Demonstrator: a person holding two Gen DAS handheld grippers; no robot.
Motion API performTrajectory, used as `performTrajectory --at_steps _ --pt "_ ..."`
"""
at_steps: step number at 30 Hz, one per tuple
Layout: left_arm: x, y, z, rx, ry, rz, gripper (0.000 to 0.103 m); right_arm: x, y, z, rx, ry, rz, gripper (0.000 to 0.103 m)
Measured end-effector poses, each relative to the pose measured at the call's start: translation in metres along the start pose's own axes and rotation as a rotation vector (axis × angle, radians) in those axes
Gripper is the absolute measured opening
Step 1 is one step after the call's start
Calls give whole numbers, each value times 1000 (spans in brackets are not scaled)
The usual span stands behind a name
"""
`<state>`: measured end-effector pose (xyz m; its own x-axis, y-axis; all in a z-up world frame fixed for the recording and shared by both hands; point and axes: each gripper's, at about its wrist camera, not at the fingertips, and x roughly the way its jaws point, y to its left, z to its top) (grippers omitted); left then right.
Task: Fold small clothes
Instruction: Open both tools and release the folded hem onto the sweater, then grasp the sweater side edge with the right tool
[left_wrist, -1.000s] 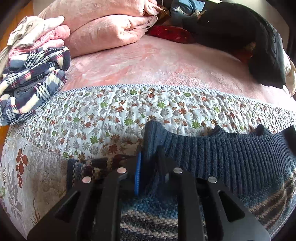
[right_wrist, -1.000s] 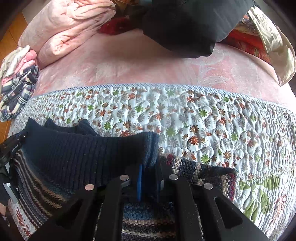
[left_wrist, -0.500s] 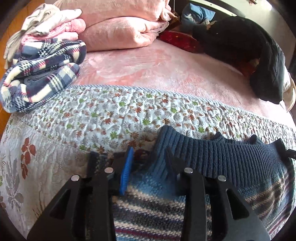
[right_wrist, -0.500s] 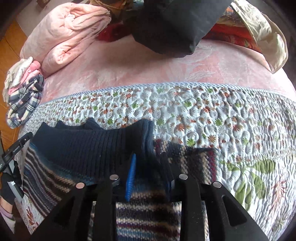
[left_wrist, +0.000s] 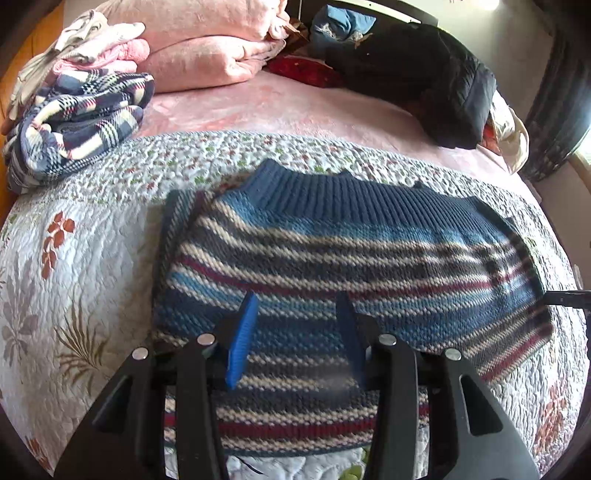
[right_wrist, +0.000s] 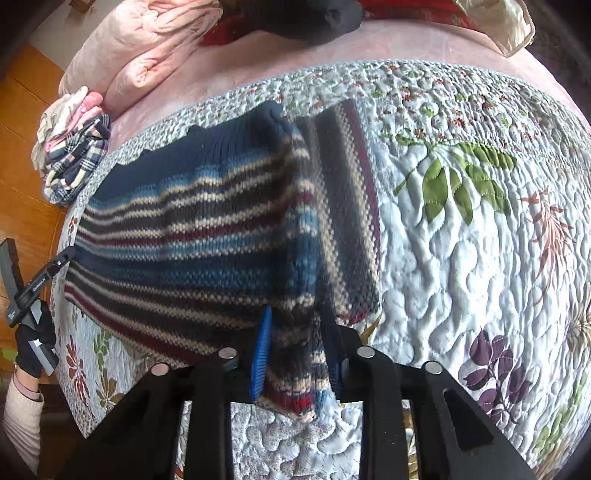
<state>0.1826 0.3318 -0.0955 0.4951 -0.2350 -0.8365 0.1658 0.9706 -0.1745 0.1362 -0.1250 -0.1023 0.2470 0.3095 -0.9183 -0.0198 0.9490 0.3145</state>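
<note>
Across the quilt's (left_wrist: 92, 266) near edge, your spread left gripper (left_wrist: 295, 332) and right gripper (right_wrist: 297, 343) have let go of the sweater (left_wrist: 332, 258); next, fold it sideways.

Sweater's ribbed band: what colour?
Plain dark navy blue ribbed band, unlike the striped body; clearest in the left wrist view.

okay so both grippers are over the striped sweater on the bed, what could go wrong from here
The right gripper is open with the striped sweater hem bunched between its fingers; pulling away could snag it and undo the fold. The sleeve sticks out sideways, so the next fold may be lopsided.
</note>
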Motion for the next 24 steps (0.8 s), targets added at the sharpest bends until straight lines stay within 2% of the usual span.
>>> performTrajectory --at_steps 1,6,15,18,21,23,24 --pt "3 -3 -3 7 11 2 45 1 2 -3 -2 5 1 14" --pt "24 -3 -15 4 68 3 46 -4 -1 -7 10 -19 -4 12" --pt "28 2 -18 -11 60 -13 48 19 -14 -14 44 17 -14 15" --pt "28 1 -17 -17 58 -14 48 18 -15 -14 53 17 -3 22" --pt "24 -1 -13 -29 64 -9 47 1 -13 -14 59 -28 34 34" --pt "18 -5 -9 -26 52 -20 47 -15 -16 -12 62 -73 48 62" --pt "15 -7 -7 -26 43 -29 47 -20 -18 -9 60 -88 40 65"
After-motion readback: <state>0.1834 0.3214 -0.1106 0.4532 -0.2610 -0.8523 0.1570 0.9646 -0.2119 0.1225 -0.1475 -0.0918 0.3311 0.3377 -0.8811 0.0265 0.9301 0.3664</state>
